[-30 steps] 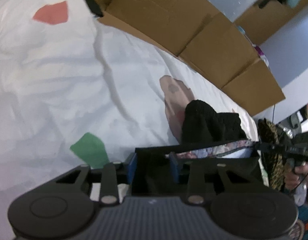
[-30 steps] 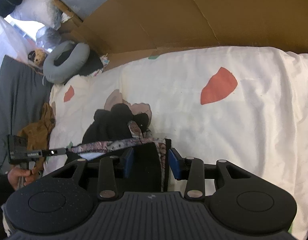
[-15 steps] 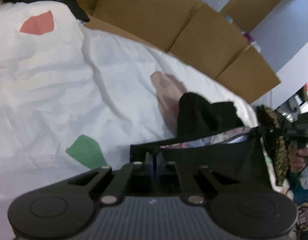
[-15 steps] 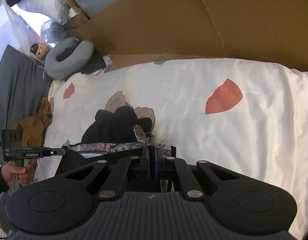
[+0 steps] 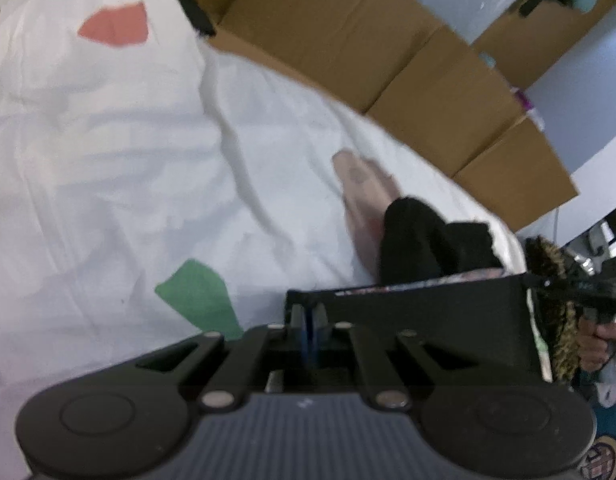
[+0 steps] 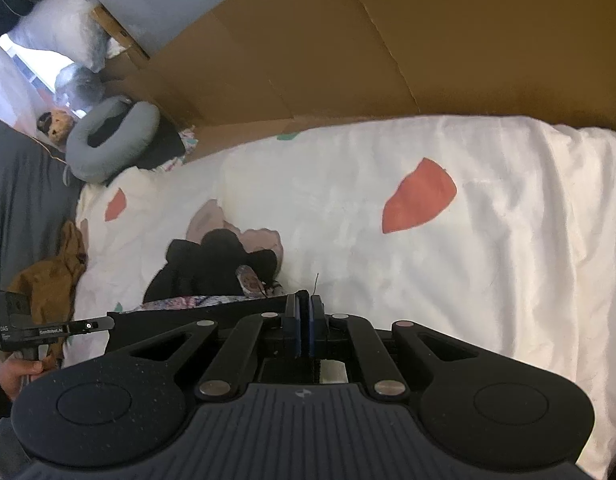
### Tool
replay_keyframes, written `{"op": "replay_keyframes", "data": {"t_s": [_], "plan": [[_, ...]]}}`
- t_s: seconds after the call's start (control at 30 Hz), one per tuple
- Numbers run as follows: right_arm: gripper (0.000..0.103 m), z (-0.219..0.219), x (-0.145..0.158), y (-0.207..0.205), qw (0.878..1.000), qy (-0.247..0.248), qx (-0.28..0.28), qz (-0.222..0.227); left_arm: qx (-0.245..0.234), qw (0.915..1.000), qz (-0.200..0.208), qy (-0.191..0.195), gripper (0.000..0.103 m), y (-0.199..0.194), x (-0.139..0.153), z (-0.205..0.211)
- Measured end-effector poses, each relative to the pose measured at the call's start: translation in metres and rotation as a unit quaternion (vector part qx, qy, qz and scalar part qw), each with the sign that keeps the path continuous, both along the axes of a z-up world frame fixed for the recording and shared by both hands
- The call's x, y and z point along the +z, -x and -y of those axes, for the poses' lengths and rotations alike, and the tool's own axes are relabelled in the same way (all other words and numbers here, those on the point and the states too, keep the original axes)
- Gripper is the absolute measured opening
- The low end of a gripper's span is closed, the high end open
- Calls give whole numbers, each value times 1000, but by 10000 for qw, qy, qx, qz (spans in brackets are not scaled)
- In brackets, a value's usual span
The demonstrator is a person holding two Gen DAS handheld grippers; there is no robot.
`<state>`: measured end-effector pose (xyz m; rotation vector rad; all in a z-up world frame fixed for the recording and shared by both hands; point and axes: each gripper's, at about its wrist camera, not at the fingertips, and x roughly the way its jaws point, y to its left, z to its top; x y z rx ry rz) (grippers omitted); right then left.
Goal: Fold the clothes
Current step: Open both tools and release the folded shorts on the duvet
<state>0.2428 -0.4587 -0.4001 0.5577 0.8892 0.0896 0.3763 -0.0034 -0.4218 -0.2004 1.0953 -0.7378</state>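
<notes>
Both hand-held grippers are clenched on the black garment [image 5: 428, 300]: the left hand-held gripper [image 5: 309, 320] pinches one corner of its top edge and the right hand-held gripper [image 6: 304, 312] pinches the other; the cloth stretches taut between them, just above the bed [image 6: 488, 280]. Its patterned inner band [image 6: 180, 303] shows along the held edge; a black heap of the cloth [image 6: 212, 264] rests on the white sheet beyond, with cardboard [image 6: 368, 48] standing behind the bed.
</notes>
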Motion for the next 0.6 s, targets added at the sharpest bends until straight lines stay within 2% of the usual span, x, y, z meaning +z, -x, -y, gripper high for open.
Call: {"op": "replay_keyframes", "data": {"t_s": [0.07,0.17,0.23,0.27,0.33,0.6], "plan": [[5,-1,-2,-1,10000,-50,44,-59,-42,9998,90,-174,12,2,0,5],[8,-4,-1,3,10000,27,85,-6,-94,9988,309,-371,33,5,4,7],[18,-5,-1,6,9999,17,106,8,-107,9985,359,-398,34,6,4,6],[27,-6,-3,6,9999,36,126,5,-112,9984,366,-427,35,6,4,7],[32,-8,-6,7,9998,85,155,-17,-129,9980,394,-478,36,6,3,10],[33,-19,-25,2,9996,141,133,-196,-219,9946,578,-835,38,9,-3,25]]}}
